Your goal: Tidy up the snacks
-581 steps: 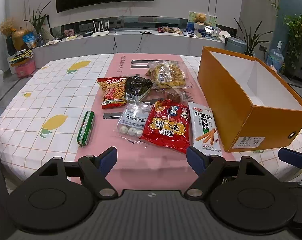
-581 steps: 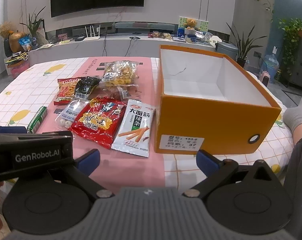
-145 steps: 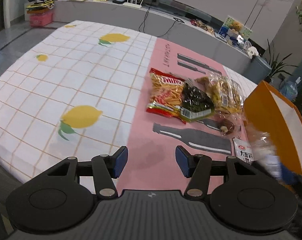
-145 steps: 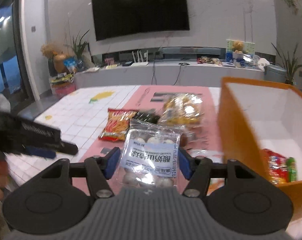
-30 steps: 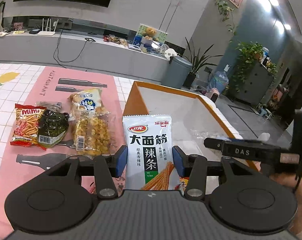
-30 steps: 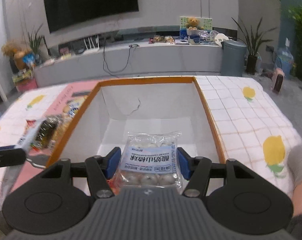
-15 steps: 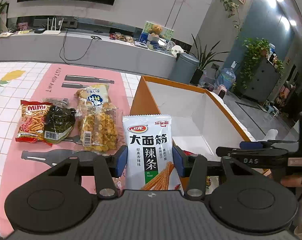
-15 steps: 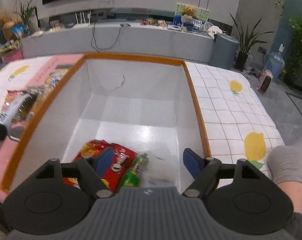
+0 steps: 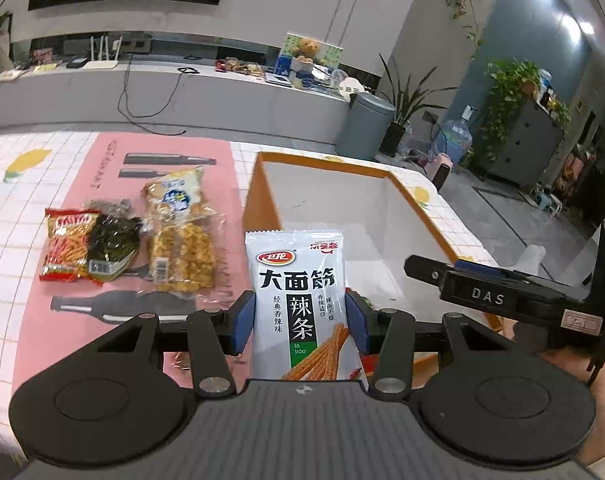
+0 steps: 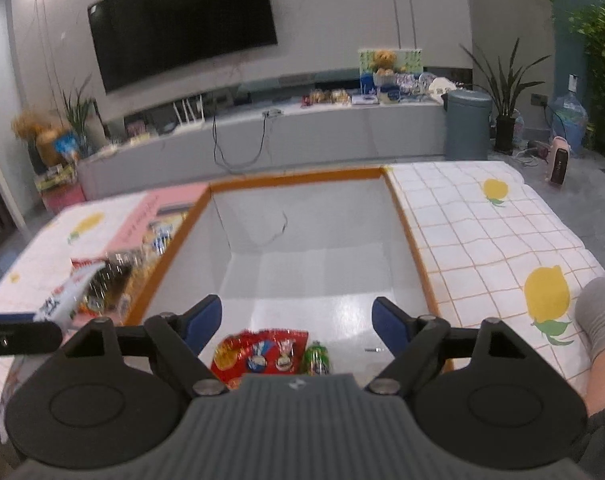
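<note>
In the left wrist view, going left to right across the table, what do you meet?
Red snack bag → dark seaweed pack → yellow snack bag → white spicy-strip packet held in the left gripper → orange box → right gripper.

Box opening: the orange box [image 10: 298,182] is open on top; its far white floor, middle of the right wrist frame, lies bare.
Box near end: a red packet [image 10: 258,354] and a green packet [image 10: 317,358] fill the floor at lower centre, between the spread fingers [image 10: 200,320] of the right gripper [image 10: 298,318].
Box walls: upright orange rims on all sides, to be passed over from above.
Left of box: snack bags [image 9: 178,236] crowd the pink mat, centre left of the left wrist frame.
Right of box: bare checked desk [image 10: 482,232].
Crossing tool: the right gripper [image 9: 502,300] reaches over the box's near right rim in the left wrist frame.
Held packet: the white packet [image 9: 298,304] fills the left gripper [image 9: 300,322] and blocks the lower centre.
</note>
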